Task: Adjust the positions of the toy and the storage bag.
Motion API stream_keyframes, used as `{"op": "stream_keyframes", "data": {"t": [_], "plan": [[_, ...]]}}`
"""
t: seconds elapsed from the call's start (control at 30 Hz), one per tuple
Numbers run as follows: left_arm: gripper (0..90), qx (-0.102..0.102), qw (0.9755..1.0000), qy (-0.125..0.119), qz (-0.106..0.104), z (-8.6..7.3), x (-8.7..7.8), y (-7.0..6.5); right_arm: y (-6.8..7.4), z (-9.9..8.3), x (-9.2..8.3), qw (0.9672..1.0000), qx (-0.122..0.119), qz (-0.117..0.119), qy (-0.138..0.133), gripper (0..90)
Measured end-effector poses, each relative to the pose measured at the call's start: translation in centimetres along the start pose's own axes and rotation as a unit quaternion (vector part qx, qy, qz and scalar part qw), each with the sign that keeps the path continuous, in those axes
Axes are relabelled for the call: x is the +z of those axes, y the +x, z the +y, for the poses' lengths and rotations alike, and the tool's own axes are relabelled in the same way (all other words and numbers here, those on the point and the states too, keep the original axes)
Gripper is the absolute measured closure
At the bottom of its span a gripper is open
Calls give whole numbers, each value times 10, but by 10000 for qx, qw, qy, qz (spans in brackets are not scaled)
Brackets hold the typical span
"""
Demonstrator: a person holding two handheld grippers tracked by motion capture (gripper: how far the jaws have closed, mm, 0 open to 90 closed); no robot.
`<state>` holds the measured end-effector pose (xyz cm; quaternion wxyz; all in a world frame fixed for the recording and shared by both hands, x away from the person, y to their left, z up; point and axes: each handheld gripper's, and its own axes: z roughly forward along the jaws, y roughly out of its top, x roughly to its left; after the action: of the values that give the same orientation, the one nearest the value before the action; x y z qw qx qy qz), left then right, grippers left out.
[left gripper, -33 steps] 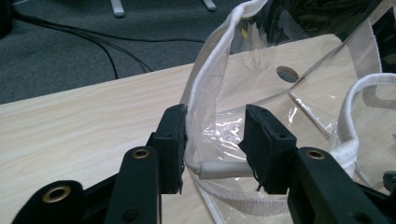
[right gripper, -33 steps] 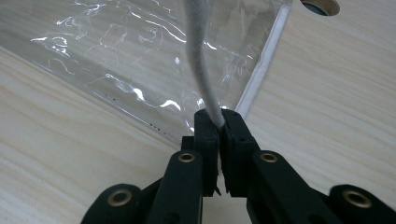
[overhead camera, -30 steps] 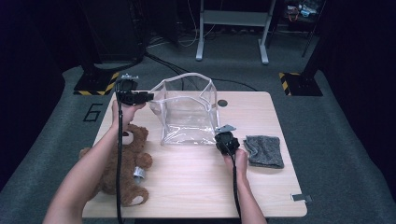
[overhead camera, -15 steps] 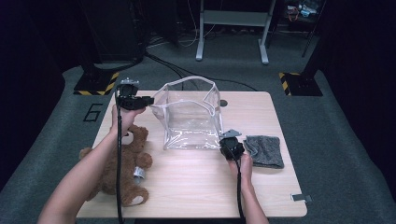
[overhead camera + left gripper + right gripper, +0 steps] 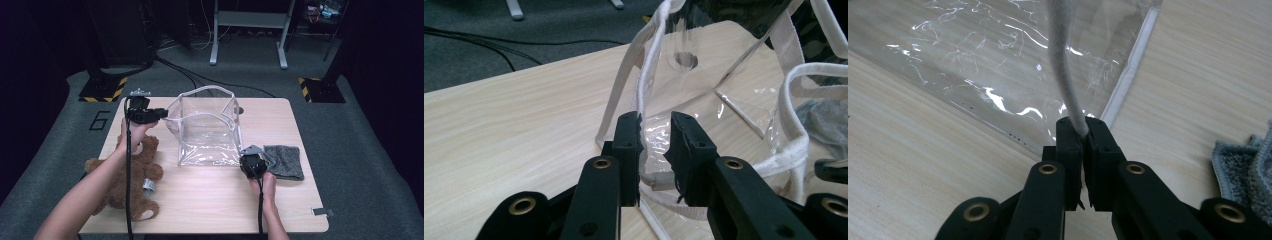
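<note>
1. Dark floor and cables surround the pale wooden table (image 5: pixel 210 200) where we work; the clear bag (image 5: pixel 207 132) stands upright near its middle, mouth up.
2. Our right gripper (image 5: pixel 1083 131) is pressed together on the bag's white trim cord (image 5: pixel 1063 80) at the near right corner.
3. Our left gripper (image 5: pixel 655 131) sits at the far left rim, the white edging (image 5: pixel 646 75) between its jaws, which have just been closing (a gap shows, so we cannot tell whether the pads bite yet).
4. We judge the step to be spreading the mouth open; next we need a firm left pinch, then a gentle pull apart.
5. As far as we can see, nothing lies inside the bag; the teddy bear (image 5: pixel 127 175) and grey cloth (image 5: pixel 284 161) lie on the table either side.
</note>
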<state>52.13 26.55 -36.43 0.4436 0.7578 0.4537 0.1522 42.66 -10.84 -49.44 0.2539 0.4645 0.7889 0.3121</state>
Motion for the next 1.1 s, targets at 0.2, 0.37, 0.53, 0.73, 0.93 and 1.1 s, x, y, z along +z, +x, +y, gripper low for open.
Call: {"op": "stream_keyframes", "data": {"t": [0.2,0.37,0.53,0.73,0.93,1.1], "plan": [[739,41,10000,1,-49,-5,-4,-6,0,-7,-6,10000,35,11,-42,861],[743,52,9999,30,-115,-8,-7,-8,1,-14,-13,9999,-32,65,-81,861],[746,69,9999,23,-119,-12,-10,-13,1,-20,-18,9999,45,63,-131,860],[754,49,9999,19,-108,-14,-12,-15,1,-23,-21,9998,-16,86,-155,859],[749,11,9999,51,-156,-14,-12,-17,4,-30,-27,9997,-59,143,-208,858],[606,49,9998,93,-138,-14,-13,-15,2,-33,-26,9995,128,218,-191,681]]}}
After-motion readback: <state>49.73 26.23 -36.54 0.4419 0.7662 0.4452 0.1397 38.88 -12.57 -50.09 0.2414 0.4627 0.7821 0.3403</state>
